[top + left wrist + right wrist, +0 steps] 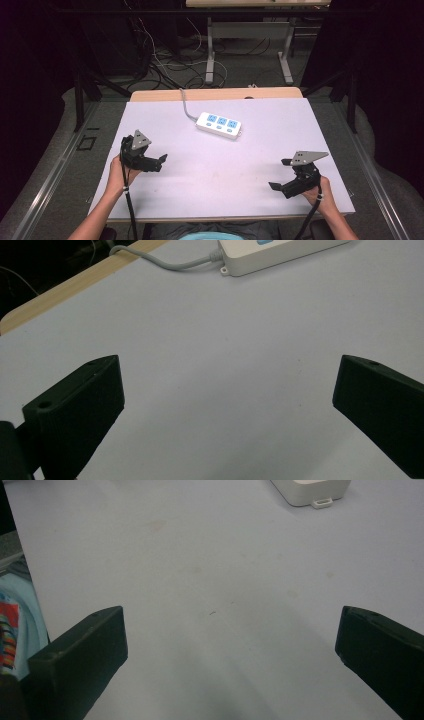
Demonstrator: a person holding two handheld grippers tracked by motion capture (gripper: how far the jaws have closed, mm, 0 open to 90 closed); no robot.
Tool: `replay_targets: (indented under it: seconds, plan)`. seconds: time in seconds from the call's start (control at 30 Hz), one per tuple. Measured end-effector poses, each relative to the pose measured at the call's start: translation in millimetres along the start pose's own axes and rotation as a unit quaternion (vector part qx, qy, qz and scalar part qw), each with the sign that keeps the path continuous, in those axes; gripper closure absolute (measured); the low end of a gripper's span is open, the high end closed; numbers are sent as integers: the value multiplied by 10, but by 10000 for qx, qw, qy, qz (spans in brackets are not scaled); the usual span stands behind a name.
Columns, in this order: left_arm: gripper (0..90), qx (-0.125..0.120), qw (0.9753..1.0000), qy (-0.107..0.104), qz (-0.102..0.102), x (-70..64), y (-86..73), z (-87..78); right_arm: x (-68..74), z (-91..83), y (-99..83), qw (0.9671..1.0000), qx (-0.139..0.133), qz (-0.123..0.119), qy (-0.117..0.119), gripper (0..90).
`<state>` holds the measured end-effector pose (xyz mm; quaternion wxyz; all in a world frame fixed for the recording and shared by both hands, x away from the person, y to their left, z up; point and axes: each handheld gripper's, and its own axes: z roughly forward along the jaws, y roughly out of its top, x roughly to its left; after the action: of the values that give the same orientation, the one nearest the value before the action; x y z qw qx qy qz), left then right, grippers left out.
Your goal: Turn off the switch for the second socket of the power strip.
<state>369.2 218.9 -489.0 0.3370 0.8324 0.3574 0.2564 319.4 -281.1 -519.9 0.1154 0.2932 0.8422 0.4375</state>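
Power strip [219, 125] lying mid-counter [210, 185] | left gripper [161, 164], right gripper [280, 174] both hovering near it, jaws spread, empty | advice: approaching squarely across its narrow sides.

You can read no text, label or number here. The power strip [219, 125] shows you blank blue sockets.

room dark | grey floor [250, 70] | tangled cables [165, 62] | grey-legged desk [250, 30] behind
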Motion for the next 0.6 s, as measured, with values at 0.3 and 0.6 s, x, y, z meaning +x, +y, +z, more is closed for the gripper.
replay_targets:
  seconds: [0.3,0.6]
  plan:
    - [0,38,10000,-53,-2,-7,74,132,-4,-9,3,10000,84,-18,20,0]
    - [0,30,9999,-131,-86,19,163,227,-4,7,3,9999,121,7,43,0]
